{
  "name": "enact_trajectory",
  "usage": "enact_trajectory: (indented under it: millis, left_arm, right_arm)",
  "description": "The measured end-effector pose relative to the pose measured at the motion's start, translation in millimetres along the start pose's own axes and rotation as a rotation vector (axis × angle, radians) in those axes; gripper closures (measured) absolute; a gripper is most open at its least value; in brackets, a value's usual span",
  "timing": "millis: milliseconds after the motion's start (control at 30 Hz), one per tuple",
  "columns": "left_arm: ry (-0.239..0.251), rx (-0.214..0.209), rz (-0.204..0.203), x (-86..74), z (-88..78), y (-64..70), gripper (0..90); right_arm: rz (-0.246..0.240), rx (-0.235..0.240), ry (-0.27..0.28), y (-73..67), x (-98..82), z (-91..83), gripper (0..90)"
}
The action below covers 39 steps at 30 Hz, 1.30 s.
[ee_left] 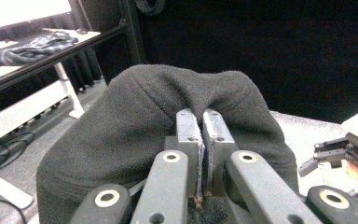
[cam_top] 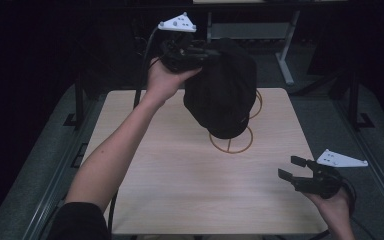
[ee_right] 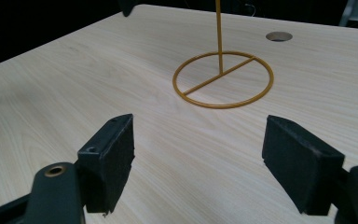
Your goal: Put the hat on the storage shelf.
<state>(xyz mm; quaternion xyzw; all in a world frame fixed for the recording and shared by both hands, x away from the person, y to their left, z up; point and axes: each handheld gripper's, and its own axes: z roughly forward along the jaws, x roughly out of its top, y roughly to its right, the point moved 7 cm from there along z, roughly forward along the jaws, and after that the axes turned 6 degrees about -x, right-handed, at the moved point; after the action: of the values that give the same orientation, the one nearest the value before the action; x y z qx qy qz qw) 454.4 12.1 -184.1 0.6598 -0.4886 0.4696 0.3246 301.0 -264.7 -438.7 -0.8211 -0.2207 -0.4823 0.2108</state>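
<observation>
A black knitted hat (cam_top: 222,92) hangs in the air above the far middle of the table, over a gold wire stand (cam_top: 231,142). My left gripper (cam_top: 207,51) is shut on a fold of the hat's fabric (ee_left: 168,107) at its upper left. The stand has a ring base (ee_right: 223,79) with a cross bar and a thin upright rod (ee_right: 218,32); the hat hides the stand's top in the high view. My right gripper (cam_top: 294,168) rests low at the table's near right corner, open, with nothing between its pads (ee_right: 109,161).
The light wooden table (cam_top: 180,185) has a round hole (ee_right: 278,36) near its far right. A white-legged desk (cam_top: 285,45) stands behind the table. Another bench with folded cloth (ee_left: 32,44) stands off to the side. Dark floor surrounds the table.
</observation>
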Motion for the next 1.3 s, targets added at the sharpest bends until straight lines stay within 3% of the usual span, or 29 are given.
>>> enact_trajectory:
  millis: [467,833,967,1000,1033,1133,1300]
  left_arm:
    - [-0.066,-0.001,-0.028,4.2,49.3,-11.3,87.6]
    - [-0.132,-0.003,-0.066,-10.0,86.0,-24.5,87.5]
    - [-0.228,-0.032,-0.127,-28.7,104.0,-29.1,87.0]
    - [-0.271,-0.036,-0.140,-35.8,109.4,-29.5,84.9]
    - [-0.285,-0.030,-0.140,-38.9,112.0,-29.7,80.1]
    - [-0.246,-0.035,-0.148,-37.7,112.1,-28.8,71.1]
    - [-0.247,-0.008,-0.136,-36.6,105.7,-28.0,61.4]
  right_arm:
    - [-0.007,0.001,0.009,0.1,0.5,-1.6,24.9]
    - [-0.004,0.003,0.008,2.9,-2.5,-1.6,24.9]
    - [-0.009,0.006,-0.003,1.8,-4.2,0.5,24.9]
    - [-0.006,0.011,-0.008,1.1,-4.9,1.1,24.9]
    - [-0.007,0.013,-0.012,0.4,-5.6,2.4,24.9]
    - [-0.012,0.016,-0.021,-1.1,-7.3,4.1,24.9]
    - [-0.005,0.011,-0.028,-0.6,-9.7,4.9,24.8]
